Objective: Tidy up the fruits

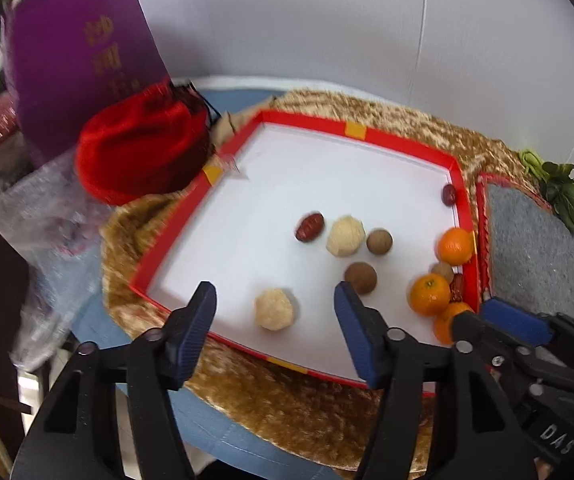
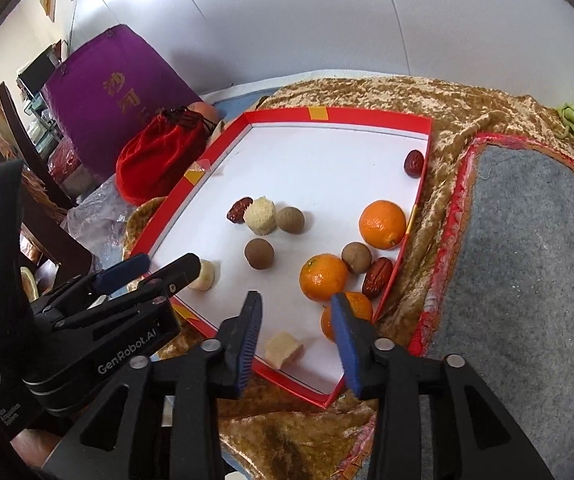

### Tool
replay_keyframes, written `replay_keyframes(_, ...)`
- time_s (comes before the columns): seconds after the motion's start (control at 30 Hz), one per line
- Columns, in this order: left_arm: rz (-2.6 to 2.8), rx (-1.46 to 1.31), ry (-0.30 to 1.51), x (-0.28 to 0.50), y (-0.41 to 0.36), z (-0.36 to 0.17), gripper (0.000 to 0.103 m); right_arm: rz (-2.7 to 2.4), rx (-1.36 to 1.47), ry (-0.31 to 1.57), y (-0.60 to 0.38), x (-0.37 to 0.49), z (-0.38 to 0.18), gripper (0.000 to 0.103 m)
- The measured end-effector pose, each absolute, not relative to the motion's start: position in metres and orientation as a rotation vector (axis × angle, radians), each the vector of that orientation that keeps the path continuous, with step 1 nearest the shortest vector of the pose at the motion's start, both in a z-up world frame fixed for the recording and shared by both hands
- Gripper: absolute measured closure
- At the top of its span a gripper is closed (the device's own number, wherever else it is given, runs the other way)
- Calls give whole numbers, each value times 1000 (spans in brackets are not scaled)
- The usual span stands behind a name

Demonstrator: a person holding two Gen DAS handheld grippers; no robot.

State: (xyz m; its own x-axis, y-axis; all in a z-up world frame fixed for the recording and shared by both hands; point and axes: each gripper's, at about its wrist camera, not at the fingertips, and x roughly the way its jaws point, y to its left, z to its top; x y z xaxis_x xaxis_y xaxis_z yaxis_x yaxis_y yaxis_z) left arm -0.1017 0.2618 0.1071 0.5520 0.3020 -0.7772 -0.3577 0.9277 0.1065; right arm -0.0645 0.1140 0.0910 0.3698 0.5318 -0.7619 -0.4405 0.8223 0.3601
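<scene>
Fruits are scattered over the white floor of a shallow red-rimmed cardboard tray (image 2: 415,216): three round orange mandarins (image 2: 382,224), wrinkled dark-red dried dates (image 2: 377,278), brown round longans (image 2: 259,254) and pale cream lumps (what these are cannot be told). Most of the fruit is gathered toward the tray's right side.

A pale cream lump (image 1: 274,309) is seen just ahead of the left gripper (image 1: 275,294), between its spread fingers, with a gap on either side; it is not pinched. It is roughly round, so no long axis need be matched. The right gripper (image 2: 297,318) is likewise held apart, nothing being pressed by its pads; a squarish cream piece (image 2: 283,350) lies just below and between its fingers, and the nearest mandarin (image 2: 357,308) is partly hidden behind its right finger. Each gripper is thus nearest its own piece, left hand to the tray's left near corner, right hand to the right near corner.

The tray is rested on a crumpled golden velvet cloth (image 2: 467,120) over a blue tabletop. A grey felt mat with red edging (image 2: 527,260) lies beside it on the right, green leaves (image 1: 563,192) beyond. A red drawstring pouch (image 1: 143,152), a purple box with gold lettering (image 1: 79,60) and clear plastic wrap are set to the left, before a white wall.
</scene>
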Motion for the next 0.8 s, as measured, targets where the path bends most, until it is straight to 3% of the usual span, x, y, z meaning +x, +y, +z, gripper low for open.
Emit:
replay_keyframes(0.1,433,-16,790,-116,258,130,33,587,98,926,103,-70,112,58)
replay_keyframes(0.2,547,77,651,-138,248,156,20,548,99,785,87,-84,141,52)
replay_keyframes(0.27,589,126,528,-163,243,179,17,526,88,664,78,-98,162,44)
replay_keyframes(0.37,585,117,428,-197,241,205,0,494,54,513,67,-128,189,29)
replay_keyframes(0.43,585,100,409,-217,239,219,0,491,45,472,63,-146,198,23)
replay_keyframes(0.8,536,-12,375,-287,222,276,0,425,-106,324,53,-253,241,14)
